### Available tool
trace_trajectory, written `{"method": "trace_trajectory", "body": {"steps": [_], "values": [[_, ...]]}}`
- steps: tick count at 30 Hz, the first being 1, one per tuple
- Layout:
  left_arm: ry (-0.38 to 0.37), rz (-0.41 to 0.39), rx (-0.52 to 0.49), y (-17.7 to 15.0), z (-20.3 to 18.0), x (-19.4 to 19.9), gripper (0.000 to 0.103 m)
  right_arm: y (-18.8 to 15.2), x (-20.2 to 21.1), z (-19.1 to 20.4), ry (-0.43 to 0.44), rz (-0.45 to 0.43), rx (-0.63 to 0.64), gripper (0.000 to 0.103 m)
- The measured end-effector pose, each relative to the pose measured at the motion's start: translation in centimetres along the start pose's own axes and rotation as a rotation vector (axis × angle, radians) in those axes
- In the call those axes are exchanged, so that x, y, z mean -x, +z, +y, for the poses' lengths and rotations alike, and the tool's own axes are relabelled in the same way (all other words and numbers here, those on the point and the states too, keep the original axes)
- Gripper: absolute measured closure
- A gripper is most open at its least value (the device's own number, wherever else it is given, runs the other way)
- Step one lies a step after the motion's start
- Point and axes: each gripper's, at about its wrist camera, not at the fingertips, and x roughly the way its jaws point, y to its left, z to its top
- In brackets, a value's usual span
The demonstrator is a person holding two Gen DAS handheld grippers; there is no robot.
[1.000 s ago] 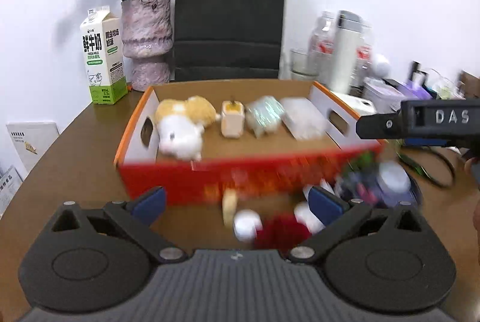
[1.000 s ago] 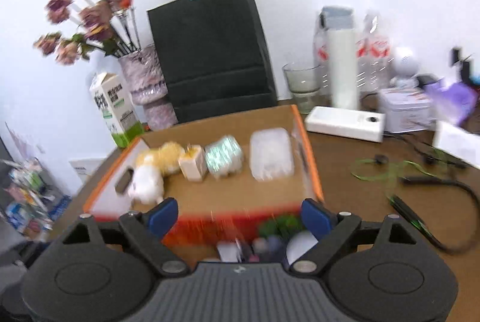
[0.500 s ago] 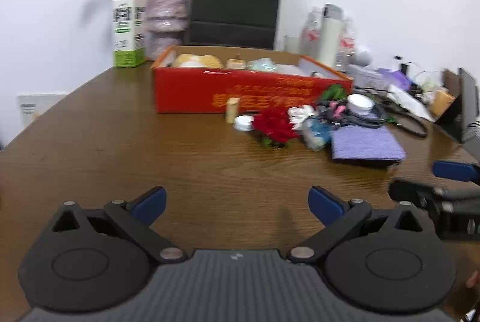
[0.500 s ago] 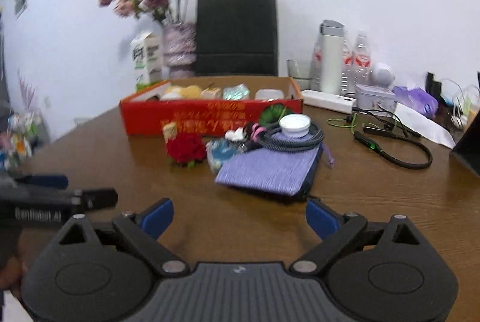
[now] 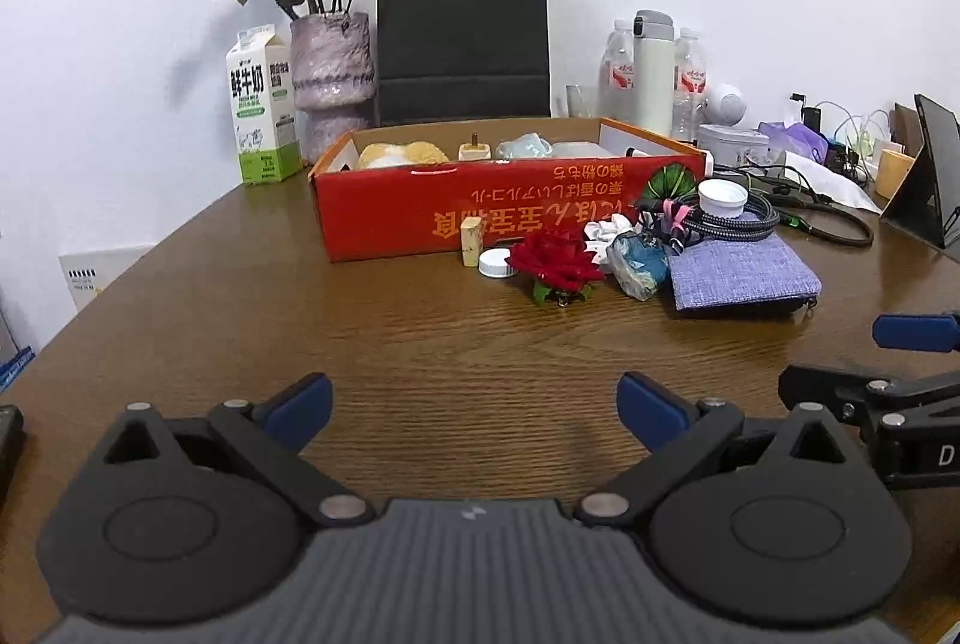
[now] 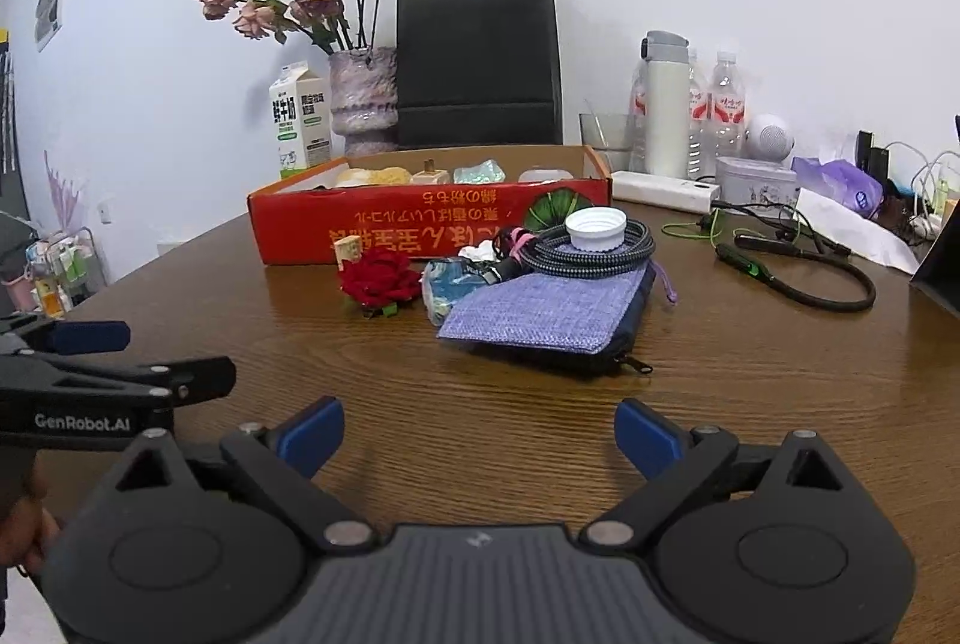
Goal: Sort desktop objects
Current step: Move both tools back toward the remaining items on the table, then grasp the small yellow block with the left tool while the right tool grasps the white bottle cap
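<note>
A red cardboard box [image 5: 510, 212] [image 6: 420, 218] holds plush toys and small packets. In front of it lies a pile: a red rose [image 5: 558, 263] [image 6: 379, 275], a white cap [image 5: 497, 262], a small wooden block [image 5: 471, 241], a blue crumpled packet [image 5: 639, 263], a purple pouch [image 5: 741, 272] [image 6: 549, 311], and a coiled braided cable [image 6: 591, 251] with a white lid [image 6: 595, 229] on it. My left gripper [image 5: 474, 404] is open and empty, low over the near table. My right gripper [image 6: 480, 431] is open and empty beside it.
A milk carton [image 5: 262, 116], a vase of dried roses [image 5: 333, 80], a black paper bag [image 5: 462, 38], bottles and a thermos [image 5: 654, 71] stand behind the box. Cables [image 6: 798, 266] and a tablet stand [image 5: 924, 170] are on the right.
Both grippers have pulled back from just over the red box to low over the near table. Both are open throughout.
</note>
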Motion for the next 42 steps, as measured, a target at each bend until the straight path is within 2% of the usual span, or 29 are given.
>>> {"method": "trace_trajectory", "body": {"steps": [5, 8, 10, 12, 14, 16, 17, 18, 21, 23, 25, 27, 28, 30, 34, 39, 40, 42], "values": [[0.01, -0.001, -0.055, -0.1, -0.7, -0.1, 0.0, 0.0, 0.0, 0.0, 0.0, -0.012, 0.005, 0.006], [0.025, 0.05, -0.062, 0.3, -1.0, -0.4, 0.0, 0.4, -0.2, -0.4, 0.009, 0.018, -0.019, 0.006], [-0.031, 0.102, -0.038, 0.7, -0.8, -0.9, 0.0, 1.0, -0.6, -1.0, 0.018, 0.061, -0.06, 0.007], [-0.106, 0.12, 0.012, 1.6, -0.5, -1.4, 0.0, 2.2, -0.9, -2.0, 0.034, 0.079, -0.095, 0.013], [-0.147, 0.091, 0.012, 3.0, -0.7, -2.0, 0.0, 4.0, -1.1, -3.0, 0.042, 0.035, -0.098, 0.013], [-0.151, 0.039, -0.02, 4.2, -1.4, -3.0, 0.0, 5.9, -1.8, -3.5, 0.02, -0.024, -0.044, 0.013], [-0.143, 0.022, -0.04, 4.9, -1.6, -3.8, 0.001, 6.9, -2.5, -3.7, -0.009, -0.055, 0.002, 0.016], [-0.129, 0.011, -0.051, 5.5, -1.8, -4.7, 0.001, 7.7, -3.5, -3.8, -0.038, -0.068, 0.034, 0.024], [-0.109, 0.026, -0.02, 6.9, -1.8, -7.2, 0.008, 10.2, -7.2, -4.9, -0.078, -0.04, 0.061, 0.043], [-0.158, 0.047, 0.041, 7.6, -1.5, -8.4, 0.012, 10.9, -9.3, -5.3, -0.077, -0.032, 0.068, 0.044], [-0.199, 0.051, 0.051, 8.0, -1.7, -9.1, 0.015, 11.3, -11.4, -5.5, -0.107, -0.005, 0.086, 0.044], [-0.157, 0.048, 0.008, 8.3, -2.2, -10.1, 0.019, 11.1, -13.0, -5.8, -0.106, 0.033, 0.077, 0.046], [-0.12, 0.044, 0.008, 8.3, -2.1, -10.6, 0.021, 10.8, -13.6, -5.9, -0.094, 0.049, 0.069, 0.047], [-0.108, 0.062, 0.053, 8.4, -1.1, -11.9, 0.025, 10.3, -14.1, -5.9, -0.081, 0.059, 0.074, 0.057], [-0.088, 0.128, 0.156, 9.1, 1.4, -14.9, 0.042, 9.8, -14.2, -5.6, -0.087, 0.051, 0.088, 0.064], [-0.07, 0.183, 0.227, 9.9, 3.2, -17.6, 0.079, 9.7, -14.1, -5.7, -0.045, 0.039, 0.064, 0.064], [-0.062, 0.197, 0.234, 9.9, 3.4, -18.0, 0.091, 9.7, -14.1, -5.6, -0.048, 0.037, 0.07, 0.064], [-0.076, 0.205, 0.258, 9.7, 3.7, -17.9, 0.091, 9.9, -13.6, -5.5, -0.037, 0.02, 0.066, 0.064]]}}
